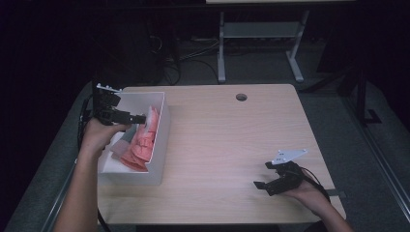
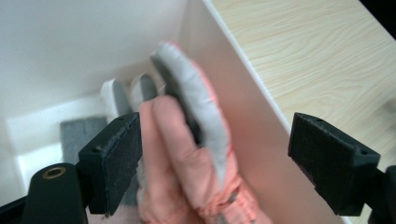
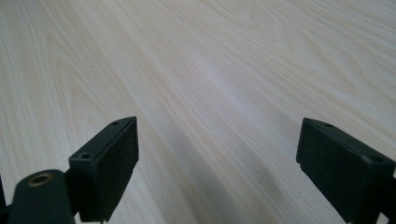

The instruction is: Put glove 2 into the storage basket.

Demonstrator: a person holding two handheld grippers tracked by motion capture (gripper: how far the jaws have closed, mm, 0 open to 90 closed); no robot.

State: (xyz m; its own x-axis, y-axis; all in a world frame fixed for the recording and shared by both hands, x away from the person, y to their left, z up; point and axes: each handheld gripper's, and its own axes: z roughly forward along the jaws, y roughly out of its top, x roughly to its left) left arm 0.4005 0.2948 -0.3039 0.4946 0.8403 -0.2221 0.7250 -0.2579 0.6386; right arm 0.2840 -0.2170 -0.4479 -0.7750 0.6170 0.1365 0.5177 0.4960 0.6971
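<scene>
A white box (image 1: 162, 145) stands on the left part of the wooden table (image 1: 232, 140). Pink gloves with grey palms (image 1: 143, 141) lie piled inside it. My left gripper (image 1: 140, 117) hovers over the box's far half with its jaws wide open. In the left gripper view one pink glove (image 2: 187, 154) stands up between those jaws and leans on the box's wall (image 2: 247, 130); the pads do not squeeze it. My right gripper (image 1: 261, 185) rests near the table's front right corner, open, with bare wood between its jaws (image 3: 217, 158).
A round cable hole (image 1: 241, 97) sits near the table's far edge. Beyond the table, a white desk frame (image 1: 221, 48) and cables stand on the dark floor. A grey pad (image 2: 81, 135) lies on the box's bottom.
</scene>
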